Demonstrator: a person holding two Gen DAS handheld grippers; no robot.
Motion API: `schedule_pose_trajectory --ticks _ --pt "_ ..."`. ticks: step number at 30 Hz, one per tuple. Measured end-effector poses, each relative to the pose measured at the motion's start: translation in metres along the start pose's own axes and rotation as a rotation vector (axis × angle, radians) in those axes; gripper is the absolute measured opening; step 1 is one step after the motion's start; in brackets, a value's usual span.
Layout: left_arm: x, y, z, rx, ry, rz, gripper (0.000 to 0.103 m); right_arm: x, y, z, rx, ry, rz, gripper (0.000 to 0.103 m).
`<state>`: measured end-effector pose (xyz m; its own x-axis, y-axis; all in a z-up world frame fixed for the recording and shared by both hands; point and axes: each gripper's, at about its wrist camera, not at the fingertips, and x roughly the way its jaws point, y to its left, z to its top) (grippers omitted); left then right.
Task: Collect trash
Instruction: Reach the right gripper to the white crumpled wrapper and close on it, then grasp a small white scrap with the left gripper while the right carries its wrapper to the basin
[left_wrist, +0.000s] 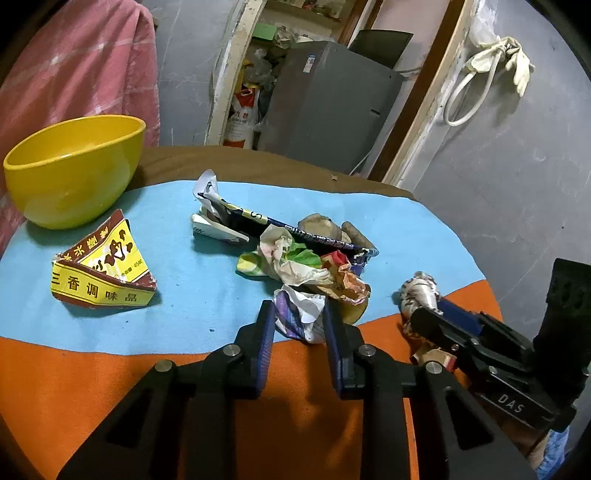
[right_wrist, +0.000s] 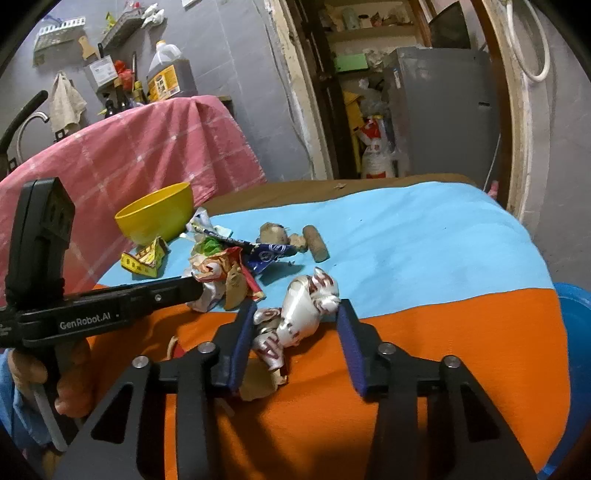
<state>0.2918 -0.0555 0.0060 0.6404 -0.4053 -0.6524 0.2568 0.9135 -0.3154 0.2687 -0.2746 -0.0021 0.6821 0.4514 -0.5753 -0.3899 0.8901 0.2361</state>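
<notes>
Two grippers logged on the worktop (left_wrist: 110, 369): left gripper (left_wrist: 300, 314) closed around a crumpled wrapper (left_wrist: 301, 317); right gripper (right_wrist: 295, 325) parted, a silver foil wrapper (right_wrist: 303, 314) lodged between, nearer its left finger.

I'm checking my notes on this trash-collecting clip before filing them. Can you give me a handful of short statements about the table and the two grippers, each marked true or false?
1. The yellow bowl has trash in it. False: no trash shows inside it.
2. The left gripper has a crumpled white and purple wrapper between its fingers. True.
3. The right gripper is closed tight on nothing. False: it is open around a crumpled silver and red wrapper.
4. A torn yellow and red seasoning packet lies on the blue cloth near the bowl. True.
5. The table covering is all orange. False: it is partly blue, partly orange.
</notes>
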Motion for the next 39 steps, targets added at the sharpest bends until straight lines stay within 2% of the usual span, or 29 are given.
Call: schedule_pose_trajectory --ticks 8,9,13,19,29,34,39 --pt "0.001 -0.001 0.000 0.000 0.002 0.007 0.020 0.006 -0.002 0.000 0.011 0.017 0.026 0.025" --pt "0.000 -0.001 -0.001 -0.001 -0.005 0.007 0.013 0.006 -0.002 -0.001 0.011 0.011 0.029 0.025" --pt "-0.009 -0.001 -0.004 -0.018 -0.040 0.012 0.005 -0.005 -0.006 -0.003 0.036 -0.048 0.064 0.024" --pt "-0.014 -0.007 -0.010 -0.005 -0.046 0.024 0.005 -0.014 -0.009 -0.002 0.060 -0.095 0.085 0.024" --pt "-0.035 -0.017 -0.016 0.013 -0.132 0.054 0.003 -0.036 -0.005 0.001 0.025 -0.201 0.013 0.024" --pt "-0.056 -0.038 -0.020 0.041 -0.212 0.021 0.003 -0.059 -0.002 0.004 0.001 -0.295 -0.028 0.024" --pt "-0.062 -0.075 -0.005 0.081 -0.268 -0.059 0.003 -0.087 -0.004 0.004 -0.013 -0.408 -0.102 0.024"
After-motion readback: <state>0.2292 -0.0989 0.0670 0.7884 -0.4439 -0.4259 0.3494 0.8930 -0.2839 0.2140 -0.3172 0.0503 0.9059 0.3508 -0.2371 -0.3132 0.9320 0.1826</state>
